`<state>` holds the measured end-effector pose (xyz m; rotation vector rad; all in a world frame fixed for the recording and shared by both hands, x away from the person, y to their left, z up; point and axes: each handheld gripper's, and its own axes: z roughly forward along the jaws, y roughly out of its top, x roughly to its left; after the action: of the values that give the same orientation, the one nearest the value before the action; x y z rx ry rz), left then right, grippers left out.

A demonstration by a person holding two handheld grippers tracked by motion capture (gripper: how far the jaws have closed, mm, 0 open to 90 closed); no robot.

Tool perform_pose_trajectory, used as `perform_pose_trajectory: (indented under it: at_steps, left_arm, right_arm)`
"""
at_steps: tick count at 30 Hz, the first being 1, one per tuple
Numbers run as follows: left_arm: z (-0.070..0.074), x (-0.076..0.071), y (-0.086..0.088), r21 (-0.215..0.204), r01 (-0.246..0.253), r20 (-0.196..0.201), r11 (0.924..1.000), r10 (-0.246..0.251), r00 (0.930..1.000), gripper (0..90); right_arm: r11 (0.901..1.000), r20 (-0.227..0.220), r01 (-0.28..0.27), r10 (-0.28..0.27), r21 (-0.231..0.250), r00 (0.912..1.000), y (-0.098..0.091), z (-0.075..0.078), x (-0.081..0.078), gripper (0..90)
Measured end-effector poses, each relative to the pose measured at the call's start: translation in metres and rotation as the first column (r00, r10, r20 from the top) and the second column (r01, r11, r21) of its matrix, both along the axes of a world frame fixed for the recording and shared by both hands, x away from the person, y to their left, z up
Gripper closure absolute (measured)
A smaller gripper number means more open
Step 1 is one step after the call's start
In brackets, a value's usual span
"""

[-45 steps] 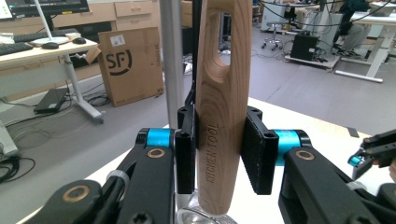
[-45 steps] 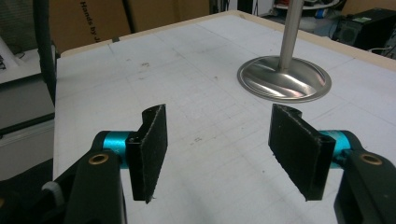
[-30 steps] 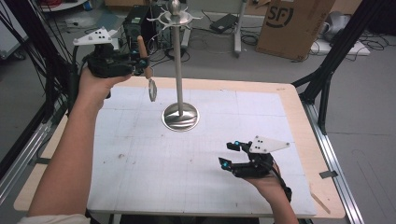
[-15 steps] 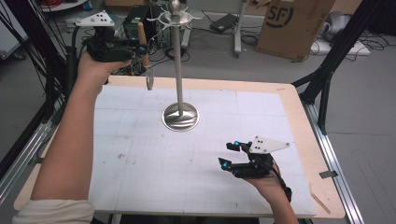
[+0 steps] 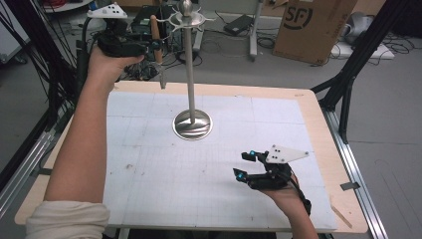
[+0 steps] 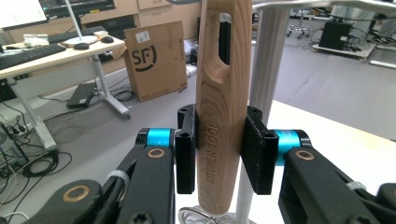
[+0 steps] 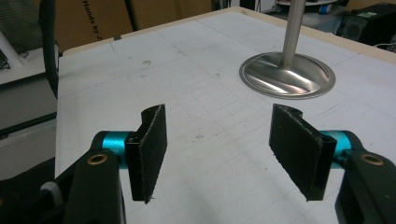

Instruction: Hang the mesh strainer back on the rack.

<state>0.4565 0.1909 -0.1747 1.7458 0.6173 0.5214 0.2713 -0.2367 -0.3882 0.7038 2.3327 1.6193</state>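
A steel hanging stand rises from a round base on the white mat, with hooks at its top. My left gripper is held high, just left of those hooks, and is shut on a utensil's wooden handle; its metal end hangs below. In the left gripper view the slotted handle stands upright between the pads, close in front of the pole. My right gripper rests open near the table's front right, nothing between its jaws, facing the base.
The white gridded mat covers a wooden table. A cardboard box stands on the floor behind, along with cables and equipment. Black frame struts rise at the right edge, and rails run along the left edge.
My left gripper has lifted the utensil up and away from me, from pole mid-height to beside the top hooks. The right gripper has stayed put.
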Motion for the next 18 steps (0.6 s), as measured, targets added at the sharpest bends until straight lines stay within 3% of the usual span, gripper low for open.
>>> perform_pose_trajectory:
  at_steps: [18]
  left_arm:
    - [0.0042,0.0019,-0.0061,0.019,0.014,0.008,0.9997,-0.015,0.9999,68.8]
  right_arm:
    - [1.0000,-0.009,0.001,-0.001,-0.004,1.0000,0.0010,-0.0021,0.0011,36.5]
